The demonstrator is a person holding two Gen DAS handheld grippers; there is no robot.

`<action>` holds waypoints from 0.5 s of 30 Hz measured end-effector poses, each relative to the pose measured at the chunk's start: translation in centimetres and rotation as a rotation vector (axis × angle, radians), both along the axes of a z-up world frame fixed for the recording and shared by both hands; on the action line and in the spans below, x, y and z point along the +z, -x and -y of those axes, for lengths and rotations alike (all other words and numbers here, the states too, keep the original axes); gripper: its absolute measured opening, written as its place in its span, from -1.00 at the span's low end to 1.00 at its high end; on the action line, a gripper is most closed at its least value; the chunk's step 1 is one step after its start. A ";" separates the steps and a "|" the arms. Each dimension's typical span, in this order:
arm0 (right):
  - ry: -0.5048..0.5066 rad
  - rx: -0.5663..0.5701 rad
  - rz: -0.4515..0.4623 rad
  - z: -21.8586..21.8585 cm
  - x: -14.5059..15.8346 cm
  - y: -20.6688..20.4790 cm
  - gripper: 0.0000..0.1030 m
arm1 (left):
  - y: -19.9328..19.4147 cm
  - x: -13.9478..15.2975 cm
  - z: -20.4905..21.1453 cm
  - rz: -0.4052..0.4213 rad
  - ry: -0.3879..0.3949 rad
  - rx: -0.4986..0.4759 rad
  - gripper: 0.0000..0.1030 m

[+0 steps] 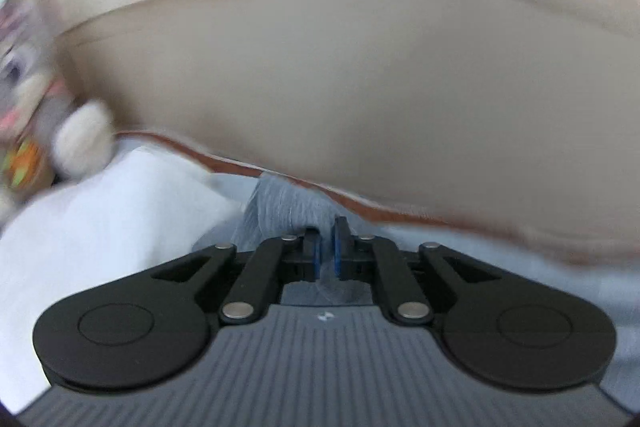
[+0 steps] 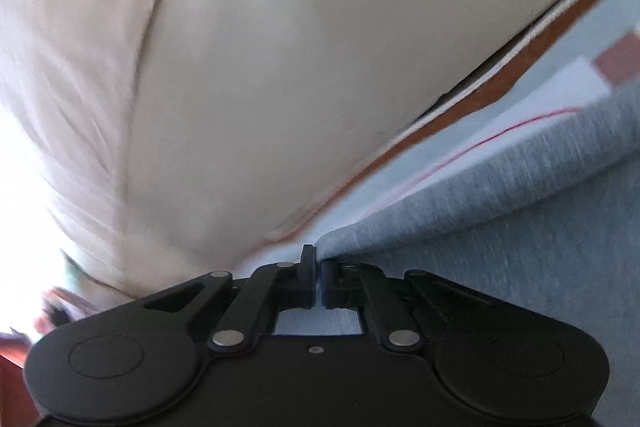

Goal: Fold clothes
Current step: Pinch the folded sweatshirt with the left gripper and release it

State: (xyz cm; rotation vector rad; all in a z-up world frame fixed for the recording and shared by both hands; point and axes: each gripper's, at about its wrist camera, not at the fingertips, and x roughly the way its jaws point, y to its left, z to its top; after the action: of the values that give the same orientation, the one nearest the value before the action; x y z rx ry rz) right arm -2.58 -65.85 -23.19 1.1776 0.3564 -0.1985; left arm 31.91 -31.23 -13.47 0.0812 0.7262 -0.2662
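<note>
Now my left gripper is pinching a bit of grey cloth. My 2 blue pads are squeezed close on it, and the cloth bunches up in a small peak just past my fingertips. White cloth lies to the left of that peak. I cannot tell if the white part and the grey part are the same piece of clothing.

My right gripper is clenched tight too. It is grabbing the edge of the grey cloth, right at a corner by my fingertips. From there the grey cloth runs off to the right and up. A thin red line runs along a pale strip beside it, and a small reddish patch sits near the right edge of the view.

Behind the cloth in both views I see a big beige cushion, soft and smooth. A brown edge runs along the bottom of it, just behind the clothes. In the right view the same cushion fills most of what I see, with a seam curving down its left side.

Far left in my left view are some fluffy, colourful things. They are too blurry for me to tell what they are
</note>
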 end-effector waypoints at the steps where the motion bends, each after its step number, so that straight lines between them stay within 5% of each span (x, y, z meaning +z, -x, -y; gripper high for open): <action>1: -0.045 -0.007 0.032 0.5 -0.2 0.3 -0.91 | -0.1 -0.1 -0.4 -0.025 0.035 0.021 -0.83; 5: -0.099 -0.033 0.023 1.4 -1.0 1.1 -0.91 | -2.0 -1.4 1.2 -0.141 -0.048 0.051 -0.85; 7: -0.122 -0.040 0.037 1.8 -1.0 1.4 -0.77 | -3.1 -1.5 2.3 -0.133 -0.089 0.069 -0.82; 10: -0.125 -0.081 0.114 2.7 -0.3 2.8 -0.73 | -4.5 -1.2 3.6 -0.124 -0.120 0.111 -0.57; 14: 0.033 -0.103 0.030 3.0 1.8 3.7 -0.72 | -4.0 -0.5 4.3 -0.095 -0.131 0.093 0.11; 15: 0.057 -0.095 0.019 2.9 2.2 3.7 -0.72 | -3.4 -0.2 4.3 -0.083 -0.136 0.073 0.13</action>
State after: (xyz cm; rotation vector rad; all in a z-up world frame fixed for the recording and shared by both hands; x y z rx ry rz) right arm -6.25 -68.71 -20.98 1.1404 0.2766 -0.2784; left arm 35.28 -35.55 -13.68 0.1734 0.8279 -0.1504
